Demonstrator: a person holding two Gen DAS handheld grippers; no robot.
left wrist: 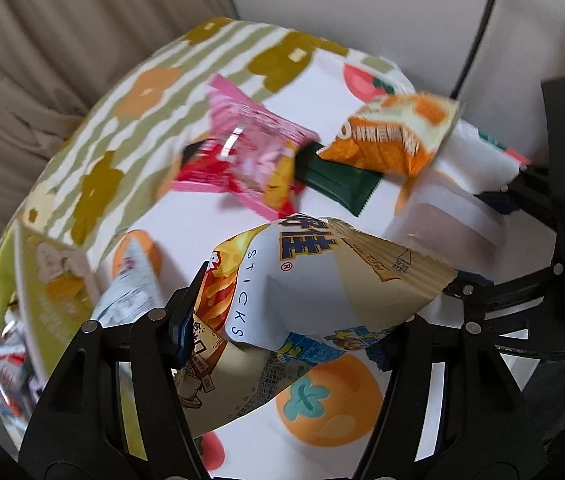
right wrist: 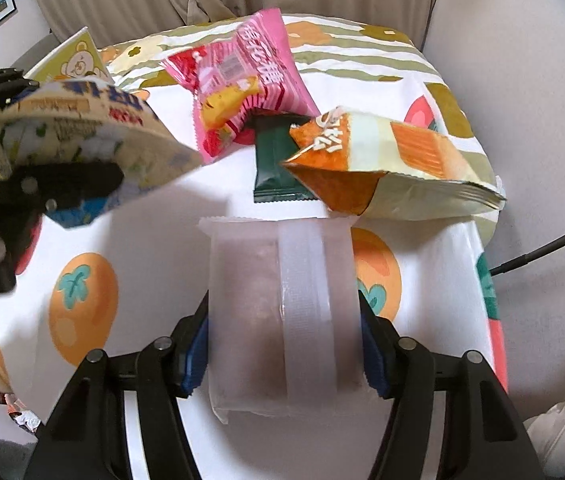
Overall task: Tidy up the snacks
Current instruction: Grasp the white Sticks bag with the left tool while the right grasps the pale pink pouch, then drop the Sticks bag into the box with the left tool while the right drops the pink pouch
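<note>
Two light, crinkly packs were gripped: the left gripper point(left wrist: 322, 284) clenched the sticks bag point(left wrist: 302, 280) mid-body; the right gripper point(right wrist: 284, 344) grasped the frosted wrapper point(right wrist: 282, 312) by its sides.

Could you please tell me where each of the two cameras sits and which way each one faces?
Left wrist: on the left gripper, looking steeply down at the tablecloth; its jaws clamp the sticks bag.
Right wrist: on the right gripper, looking steeply down; its jaws grip the translucent packet.
Shared: both show the pink bag, dark green bar, orange bag, and each other's gripper and load.
</note>
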